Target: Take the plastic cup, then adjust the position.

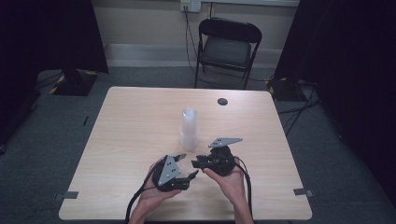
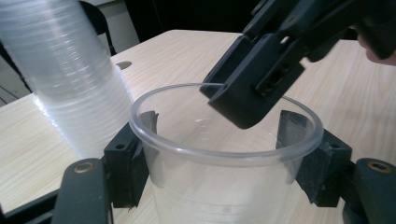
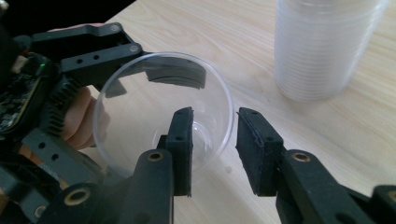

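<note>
My left gripper (image 2: 224,140) is shut on a clear plastic cup (image 2: 224,186), its pads pressing on opposite sides just under the rim. The cup's mouth faces my right gripper (image 3: 215,140). That gripper is open and straddles the cup's rim (image 3: 229,121), one pad inside the cup and one outside, with a gap on both sides. In the high view both grippers meet near the table's front middle, left gripper (image 1: 187,165) and right gripper (image 1: 196,162), each in a hand. A tall stack of clear cups (image 1: 189,128) stands upright just beyond them.
The light wooden table (image 1: 140,121) has a round dark cable hole (image 1: 222,101) near its far edge. A black folding chair (image 1: 227,46) stands behind the table. Dark curtains hang at both sides. The cup stack (image 3: 322,51) stands close to the right gripper.
</note>
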